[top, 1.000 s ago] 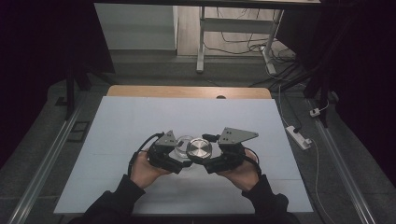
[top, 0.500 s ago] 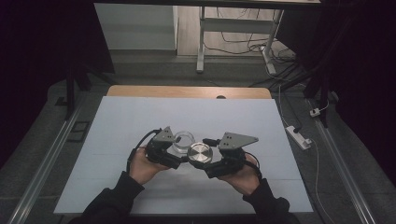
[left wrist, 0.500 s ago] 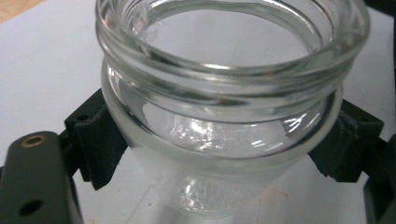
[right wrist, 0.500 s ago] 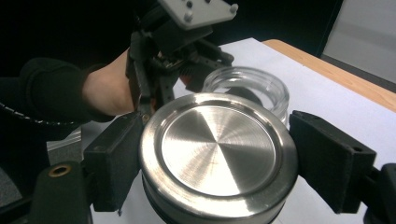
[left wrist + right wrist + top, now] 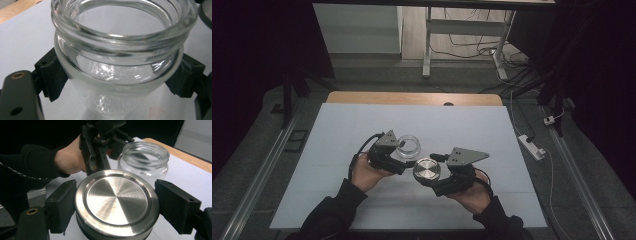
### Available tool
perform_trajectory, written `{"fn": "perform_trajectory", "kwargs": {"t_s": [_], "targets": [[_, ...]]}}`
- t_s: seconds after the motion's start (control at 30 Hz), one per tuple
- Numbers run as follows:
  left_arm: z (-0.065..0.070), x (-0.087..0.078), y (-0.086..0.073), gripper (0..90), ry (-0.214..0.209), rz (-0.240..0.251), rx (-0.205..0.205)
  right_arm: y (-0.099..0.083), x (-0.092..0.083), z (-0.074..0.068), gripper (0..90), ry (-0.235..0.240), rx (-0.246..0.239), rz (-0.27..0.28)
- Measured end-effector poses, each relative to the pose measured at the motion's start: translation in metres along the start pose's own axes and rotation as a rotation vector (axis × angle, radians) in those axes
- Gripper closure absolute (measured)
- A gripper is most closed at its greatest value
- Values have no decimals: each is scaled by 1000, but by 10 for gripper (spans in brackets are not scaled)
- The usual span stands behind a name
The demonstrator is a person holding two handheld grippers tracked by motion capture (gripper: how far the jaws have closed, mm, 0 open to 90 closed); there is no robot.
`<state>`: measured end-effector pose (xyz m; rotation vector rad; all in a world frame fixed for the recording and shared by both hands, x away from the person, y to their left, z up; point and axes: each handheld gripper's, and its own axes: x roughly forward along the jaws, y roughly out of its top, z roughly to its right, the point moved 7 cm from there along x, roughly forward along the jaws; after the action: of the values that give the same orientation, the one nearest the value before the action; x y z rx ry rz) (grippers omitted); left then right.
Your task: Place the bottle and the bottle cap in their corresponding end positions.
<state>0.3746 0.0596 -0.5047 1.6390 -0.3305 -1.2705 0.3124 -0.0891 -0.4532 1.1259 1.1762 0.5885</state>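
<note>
Open glass jar (image 5: 407,146), steel lid (image 5: 427,170) beside

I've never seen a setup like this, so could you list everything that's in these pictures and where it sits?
clear round glass jar: one, transparent, open-topped, on the sheet, clamped in the left tongs
round brushed-metal lid: one, silver, off the jar, clamped in the right tongs beside it
white sheet: one, covering the table
wooden table: one, light brown edge at the far side
power strip: one, white, on the floor right of the table
left tongs: one, black, shut on the jar
right tongs: one, black, shut on the lid
hands: two, dark sleeves, at the near edge
</note>
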Motion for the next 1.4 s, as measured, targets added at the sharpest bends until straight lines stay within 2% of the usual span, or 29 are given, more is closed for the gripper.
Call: {"fn": "perform_trajectory", "kwargs": {"t_s": [0.6,1.1,1.4], "targets": [[-16,12,12,159,5,22,1,-27,10,-4,203,-4,-11,-44],[-27,28,18,159,16,27,14,-46,33,-10,203,20,-21,-80],[-36,40,18,159,28,23,10,-55,49,-7,203,21,-15,-93]]}}
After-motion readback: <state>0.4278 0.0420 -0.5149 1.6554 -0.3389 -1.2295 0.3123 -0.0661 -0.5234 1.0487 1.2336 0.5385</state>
